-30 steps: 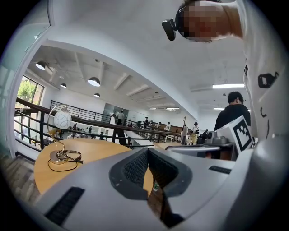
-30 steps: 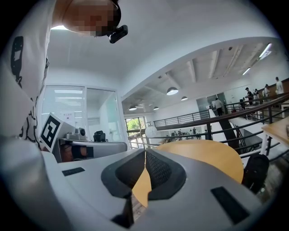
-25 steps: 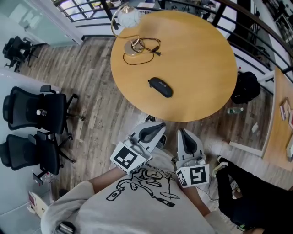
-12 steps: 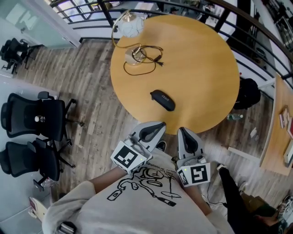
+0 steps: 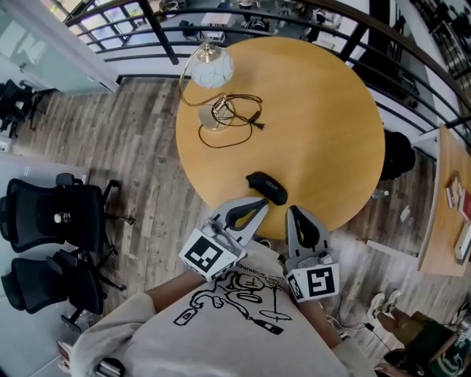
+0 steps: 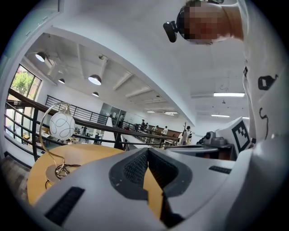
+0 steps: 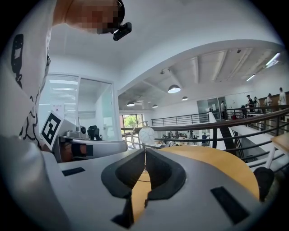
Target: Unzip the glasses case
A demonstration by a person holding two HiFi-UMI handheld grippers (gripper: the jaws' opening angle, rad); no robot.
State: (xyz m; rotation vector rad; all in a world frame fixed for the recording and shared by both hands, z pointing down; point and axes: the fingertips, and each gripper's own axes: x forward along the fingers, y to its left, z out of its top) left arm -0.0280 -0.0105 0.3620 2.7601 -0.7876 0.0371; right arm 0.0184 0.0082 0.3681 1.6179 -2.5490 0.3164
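A black glasses case (image 5: 267, 187) lies on the round wooden table (image 5: 324, 110), near its front edge. Just in front of that edge my left gripper (image 5: 259, 202) is shut with nothing in it, its tips a little short of the case. Beside it on the right, my right gripper (image 5: 294, 211) is also shut and empty. Both point at the table from just off its rim. In the left gripper view the jaws (image 6: 146, 151) meet over the tabletop (image 6: 90, 155). The right gripper view shows the tips (image 7: 144, 151) closed; the case is hidden in both gripper views.
A lamp with a white globe (image 5: 214, 71), a round base and a coiled black cable (image 5: 234, 110) stands at the table's far left. Black office chairs (image 5: 55, 217) stand on the wooden floor at the left. A dark railing (image 5: 257, 18) runs behind the table. Another wooden tabletop (image 5: 449, 206) is at the right.
The table and the glasses case have come closer to both grippers, which now reach the table's front edge. Both grippers stay shut.
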